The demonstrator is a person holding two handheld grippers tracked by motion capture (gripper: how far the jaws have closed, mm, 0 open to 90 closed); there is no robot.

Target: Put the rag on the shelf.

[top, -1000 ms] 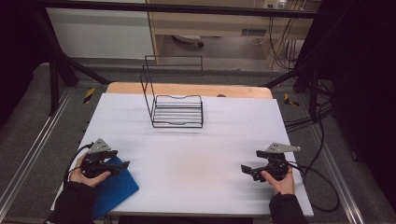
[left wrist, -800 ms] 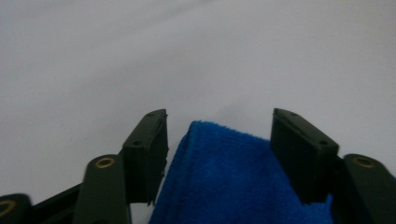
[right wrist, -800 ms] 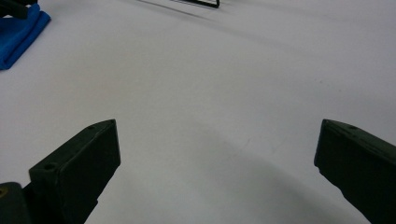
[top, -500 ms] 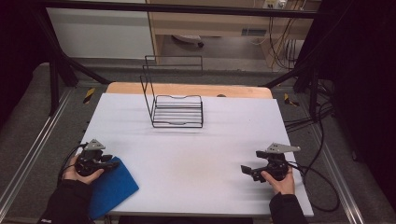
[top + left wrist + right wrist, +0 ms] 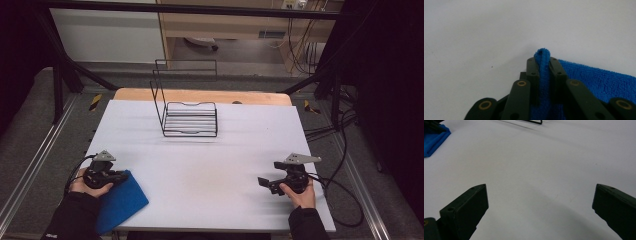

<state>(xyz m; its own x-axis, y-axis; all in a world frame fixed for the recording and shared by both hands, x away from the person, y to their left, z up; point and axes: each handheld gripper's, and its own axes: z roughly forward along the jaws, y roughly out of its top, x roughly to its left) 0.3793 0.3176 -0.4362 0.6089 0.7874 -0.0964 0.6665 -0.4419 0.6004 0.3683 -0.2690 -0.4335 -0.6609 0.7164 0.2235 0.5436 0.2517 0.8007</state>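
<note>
Left hand-held gripper (image 5: pixel 544 65) clamped on blue cloth (image 5: pixel 596 77) at the surface's (image 5: pixel 200 165) edge; right hand-held gripper (image 5: pixel 540 207) spread wide, empty.

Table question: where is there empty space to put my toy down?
The big bare patch is the middle of the white table, between the wire rack at the back and the two grippers at the front. The front left corner is crowded: the blue cloth lies there, pinched by the left gripper.
</note>
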